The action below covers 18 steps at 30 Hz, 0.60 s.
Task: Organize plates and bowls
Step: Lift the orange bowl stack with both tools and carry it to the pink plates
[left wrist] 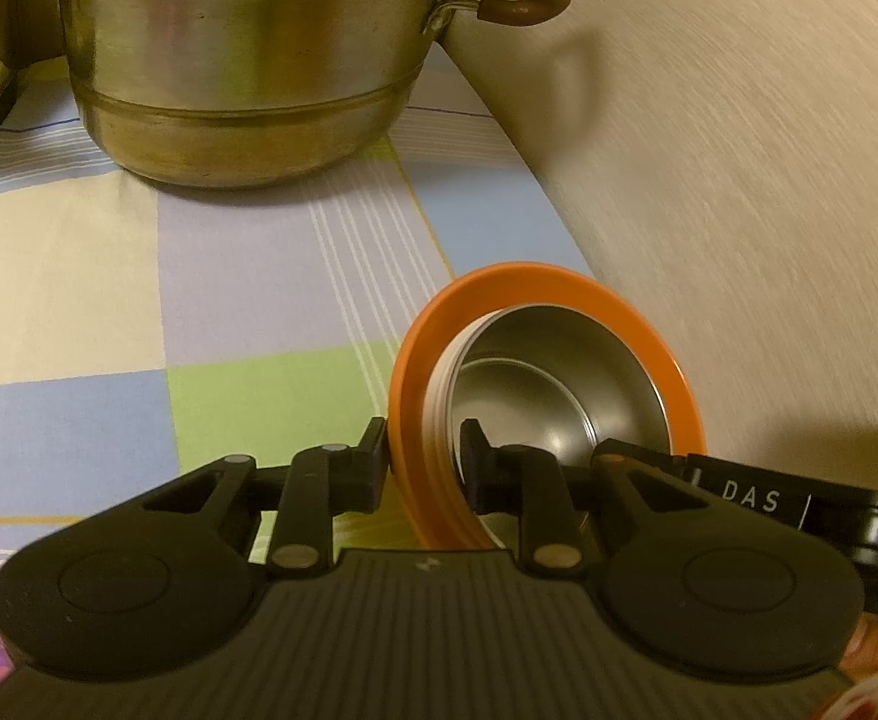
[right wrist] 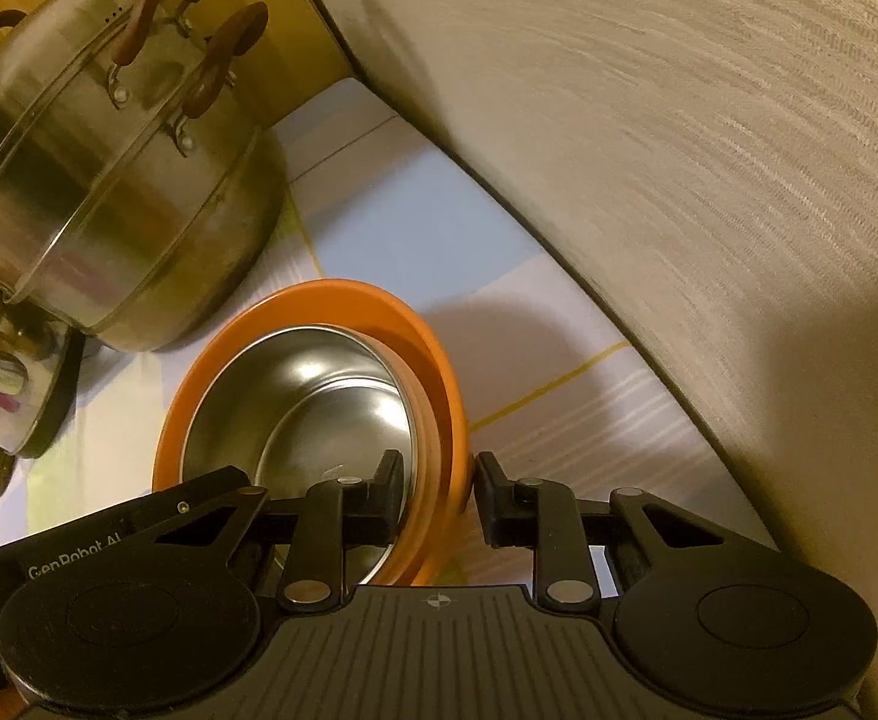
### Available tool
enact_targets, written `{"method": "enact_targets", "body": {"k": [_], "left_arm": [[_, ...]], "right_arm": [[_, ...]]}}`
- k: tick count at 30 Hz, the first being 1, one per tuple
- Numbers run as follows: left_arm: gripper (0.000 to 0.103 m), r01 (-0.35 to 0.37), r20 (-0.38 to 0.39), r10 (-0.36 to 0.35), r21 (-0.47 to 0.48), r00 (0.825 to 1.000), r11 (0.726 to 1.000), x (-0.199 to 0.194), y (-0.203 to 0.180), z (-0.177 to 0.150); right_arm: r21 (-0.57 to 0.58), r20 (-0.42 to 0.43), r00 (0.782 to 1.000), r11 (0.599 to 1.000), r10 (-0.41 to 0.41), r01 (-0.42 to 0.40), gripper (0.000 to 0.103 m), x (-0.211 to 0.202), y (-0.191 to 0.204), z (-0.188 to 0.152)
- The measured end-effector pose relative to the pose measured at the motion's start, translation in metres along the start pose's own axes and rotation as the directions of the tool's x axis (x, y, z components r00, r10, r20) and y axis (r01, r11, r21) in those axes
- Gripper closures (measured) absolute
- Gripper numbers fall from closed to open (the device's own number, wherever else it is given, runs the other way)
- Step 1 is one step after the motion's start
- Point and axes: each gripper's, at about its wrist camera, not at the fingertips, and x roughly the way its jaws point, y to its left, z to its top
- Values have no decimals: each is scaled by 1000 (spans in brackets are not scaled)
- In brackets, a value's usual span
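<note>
An orange-rimmed bowl with a shiny steel inside [left wrist: 559, 384] is held tilted above the checked tablecloth [left wrist: 229, 300]. My left gripper [left wrist: 424, 456] is shut on its left rim, one finger outside, one inside. My right gripper [right wrist: 436, 495] is shut on the opposite rim of the same bowl [right wrist: 295, 396], one finger inside the steel part, one outside the orange wall. The right gripper's body shows at the right edge of the left wrist view [left wrist: 799, 510].
A large stacked steel pot with brown handles [left wrist: 247, 72] stands on the cloth at the back; it also shows in the right wrist view [right wrist: 109, 192]. A beige wall [left wrist: 739, 180] runs along the right side. More steel cookware [right wrist: 1, 384] sits at the left.
</note>
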Motion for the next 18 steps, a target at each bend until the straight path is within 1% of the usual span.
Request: {"method": "enact_targets", "body": {"k": [11,18], "left_arm": [[81,-8,-3,8,-11,1000,1000,-7,4,-9],[81,-7,-9,7,-27,1000,1000,-16,10,-20]], "right_arm": [[-7,-7,1000,1000,0,0,79,0,3,-6],[-16,-23,1000,1000,-6,6,79,-3,9,-19]]}}
